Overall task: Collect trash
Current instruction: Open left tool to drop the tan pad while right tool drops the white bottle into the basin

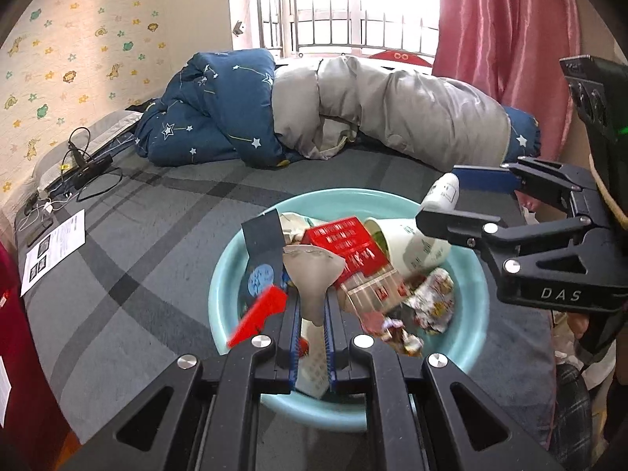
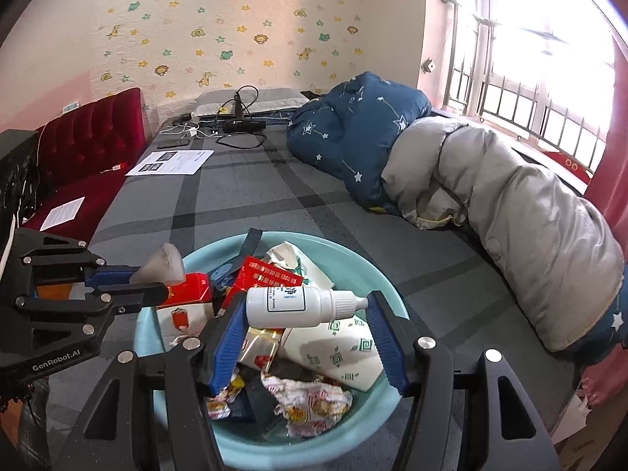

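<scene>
A light blue basin (image 1: 223, 286) (image 2: 365, 259) full of trash sits on the grey plaid bed. It holds a red box (image 1: 345, 245), a white paper cup (image 1: 416, 251) (image 2: 341, 349), crumpled wrappers (image 1: 431, 306) (image 2: 310, 396) and a dark card (image 1: 263, 235). Above the basin my left gripper (image 1: 312, 314) is shut on a squashed grey paper cup (image 1: 312, 274) (image 2: 163, 263). My right gripper (image 2: 304, 324) (image 1: 443, 206) holds a small white bottle (image 2: 298, 304) (image 1: 441, 192) sideways over the basin, its jaws pressing both ends.
A rolled blue star duvet (image 1: 212, 114) (image 2: 353, 125) and grey quilt (image 1: 392, 106) (image 2: 510, 216) lie along the window side. Cables and a black device (image 1: 86, 165) (image 2: 239, 123), plus a printed sheet (image 1: 55, 247) (image 2: 172, 161), lie near the pillow. A red padded bench (image 2: 90, 157) flanks the bed.
</scene>
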`<state>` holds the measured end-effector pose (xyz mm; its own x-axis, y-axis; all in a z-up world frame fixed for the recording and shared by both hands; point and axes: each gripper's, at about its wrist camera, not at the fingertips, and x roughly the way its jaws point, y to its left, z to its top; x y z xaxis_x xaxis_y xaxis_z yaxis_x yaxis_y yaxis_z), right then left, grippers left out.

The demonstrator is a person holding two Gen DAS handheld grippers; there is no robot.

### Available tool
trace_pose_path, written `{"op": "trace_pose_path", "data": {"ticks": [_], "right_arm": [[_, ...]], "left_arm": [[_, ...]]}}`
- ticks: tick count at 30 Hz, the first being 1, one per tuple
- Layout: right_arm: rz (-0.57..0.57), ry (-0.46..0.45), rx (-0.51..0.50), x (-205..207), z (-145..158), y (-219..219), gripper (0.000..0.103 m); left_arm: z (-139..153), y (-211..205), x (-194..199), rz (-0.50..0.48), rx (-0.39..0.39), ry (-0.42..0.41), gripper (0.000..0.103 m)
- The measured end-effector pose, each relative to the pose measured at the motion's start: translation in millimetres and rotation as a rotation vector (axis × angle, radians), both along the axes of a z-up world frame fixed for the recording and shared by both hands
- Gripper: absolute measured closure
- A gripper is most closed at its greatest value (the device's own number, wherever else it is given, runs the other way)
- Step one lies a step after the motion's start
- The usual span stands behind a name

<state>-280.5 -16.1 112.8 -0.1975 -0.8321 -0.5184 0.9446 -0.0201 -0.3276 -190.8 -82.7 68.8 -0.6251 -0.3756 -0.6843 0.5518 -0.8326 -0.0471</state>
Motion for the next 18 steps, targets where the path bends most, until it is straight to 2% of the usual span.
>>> {"op": "trace_pose_path", "data": {"ticks": [18], "right_arm": [[-0.052,-0.055,0.037,-36.3,-11.1,-66.3,0.039]], "left_arm": [[-16.4,-50.8,-34.6,0.022,0.033,-0.002,0.092]]}}
